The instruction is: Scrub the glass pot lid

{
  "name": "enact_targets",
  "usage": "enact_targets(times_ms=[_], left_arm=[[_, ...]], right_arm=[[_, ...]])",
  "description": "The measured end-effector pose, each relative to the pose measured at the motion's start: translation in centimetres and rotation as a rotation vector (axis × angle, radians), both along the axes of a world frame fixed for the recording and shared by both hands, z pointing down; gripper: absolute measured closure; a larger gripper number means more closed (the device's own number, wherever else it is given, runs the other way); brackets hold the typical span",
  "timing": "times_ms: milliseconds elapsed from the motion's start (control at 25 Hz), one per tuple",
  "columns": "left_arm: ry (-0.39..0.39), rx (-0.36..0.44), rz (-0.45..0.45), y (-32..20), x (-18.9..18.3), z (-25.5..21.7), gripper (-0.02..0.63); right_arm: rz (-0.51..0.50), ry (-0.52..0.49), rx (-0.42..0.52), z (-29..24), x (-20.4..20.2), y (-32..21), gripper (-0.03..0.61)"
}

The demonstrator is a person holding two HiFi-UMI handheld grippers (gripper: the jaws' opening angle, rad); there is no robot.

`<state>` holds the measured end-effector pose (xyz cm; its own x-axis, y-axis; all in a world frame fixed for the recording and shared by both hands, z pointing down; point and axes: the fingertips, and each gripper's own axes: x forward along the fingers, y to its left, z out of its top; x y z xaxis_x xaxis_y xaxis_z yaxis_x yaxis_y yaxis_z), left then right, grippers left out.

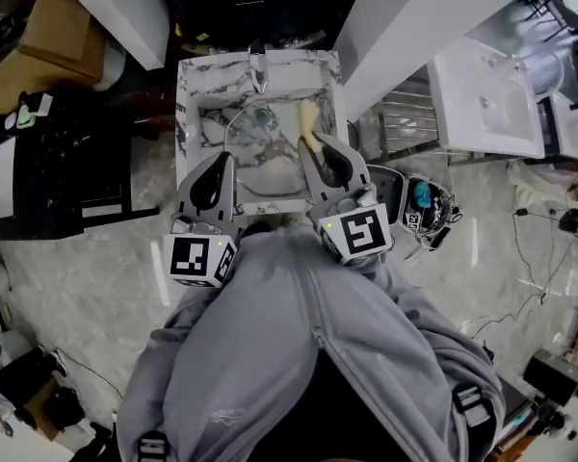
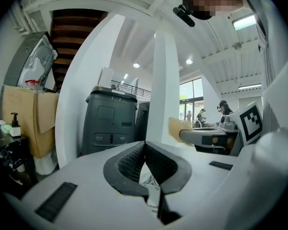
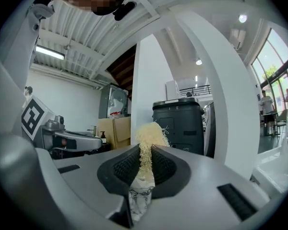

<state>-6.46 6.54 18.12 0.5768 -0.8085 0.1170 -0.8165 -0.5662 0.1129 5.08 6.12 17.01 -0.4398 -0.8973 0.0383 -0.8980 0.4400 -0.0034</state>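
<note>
Person in a grey hoodie [image 1: 308,354] stands at a marble sink [image 1: 188,75], with a faucet [image 1: 258,65] at its far edge. The glass pot lid [image 1: 262,157] lies down in the basin, its round rim showing between the two tools. No tool has hold of it.

Left tool [image 1: 226,157] is held over the near left part of the basin, above the lid's left edge. In the left gripper view the left tool [image 2: 145,145] has its jaws fully together, ribbed pads meeting at the tips with nothing between them.

Right tool [image 1: 313,147] is over the near right part of the basin, beside the left one, and both point away from the person. In the right gripper view the right tool [image 3: 145,150] is clamped nearly closed on a pale yellow fibre scrubber [image 3: 149,133]. The pads press on it from both sides and a frayed tuft sticks out past the tips.

In the head view the scrubber [image 1: 310,123] overlaps the lid's far right rim. Cannot tell if it touches the glass.

A dark grey bin [image 2: 110,123] stands in the background of both gripper views.
</note>
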Motion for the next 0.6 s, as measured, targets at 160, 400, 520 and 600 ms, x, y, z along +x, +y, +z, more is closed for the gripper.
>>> enact_targets(times_ms=[160, 400, 520, 600], left_arm=[[-0.005, -0.012, 0.045, -2.2, -1.2, -0.4, 0.598], [0.004, -0.005, 0.125, -4.1, -2.8, 0.6, 0.598], [0.004, -0.015, 0.144, -5.1, -3.2, 1.0, 0.598], [0.009, -0.022, 0.150, -5.7, -3.3, 1.7, 0.598]], right_arm=[[0.078, -0.001, -0.004, 0.0, -1.0, -1.3, 0.525], [0.164, 0.010, -0.025, 1.0, -2.9, -2.2, 0.525], [0.190, 0.019, -0.033, 1.4, -3.4, -2.8, 0.525], [0.196, 0.027, -0.040, 1.9, -3.7, -3.2, 0.525]])
